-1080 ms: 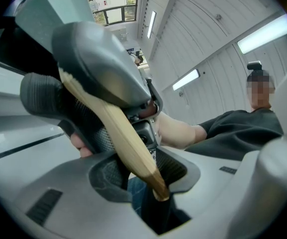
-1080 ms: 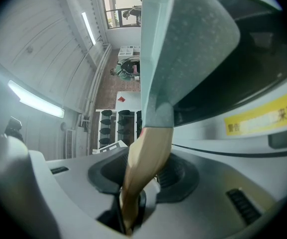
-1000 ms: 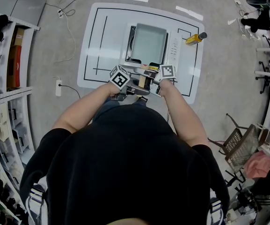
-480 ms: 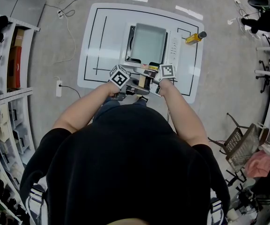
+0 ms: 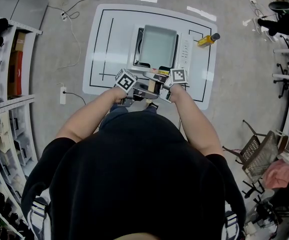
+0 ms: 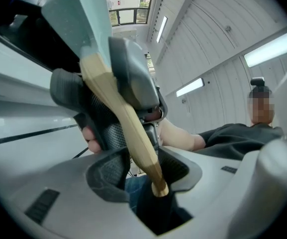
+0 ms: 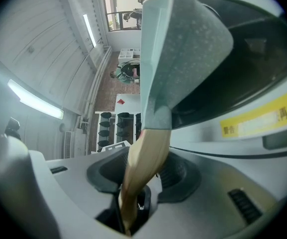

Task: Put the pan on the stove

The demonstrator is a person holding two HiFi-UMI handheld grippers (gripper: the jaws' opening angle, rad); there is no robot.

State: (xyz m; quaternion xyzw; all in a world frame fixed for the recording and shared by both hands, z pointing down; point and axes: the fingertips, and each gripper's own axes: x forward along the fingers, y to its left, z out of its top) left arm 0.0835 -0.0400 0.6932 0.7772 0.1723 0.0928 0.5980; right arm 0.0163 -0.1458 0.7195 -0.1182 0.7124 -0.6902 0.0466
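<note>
A square grey pan [image 5: 157,46] sits on the white stove [image 5: 185,51] in the middle of the table. Its wooden handle [image 5: 153,85] points toward me. Both grippers meet at that handle from either side. My left gripper [image 5: 142,87] has its jaws opening: in the left gripper view the handle [image 6: 128,128] runs between the pads, with a gap showing on one side of my left gripper [image 6: 143,168]. The jaws of my right gripper [image 7: 143,176] are opening too, but the handle [image 7: 144,156] still fills the space between its pads. The pan body [image 7: 183,49] rises just ahead.
A yellow bottle [image 5: 207,40] lies at the back right of the white table [image 5: 101,44]. Shelves with dark items [image 5: 4,84] line the left. A power strip [image 5: 62,93] and cables lie on the floor. A chair [image 5: 257,154] stands to the right.
Pan, handle and both grippers stay where they were; the head view has only shifted very slightly.
</note>
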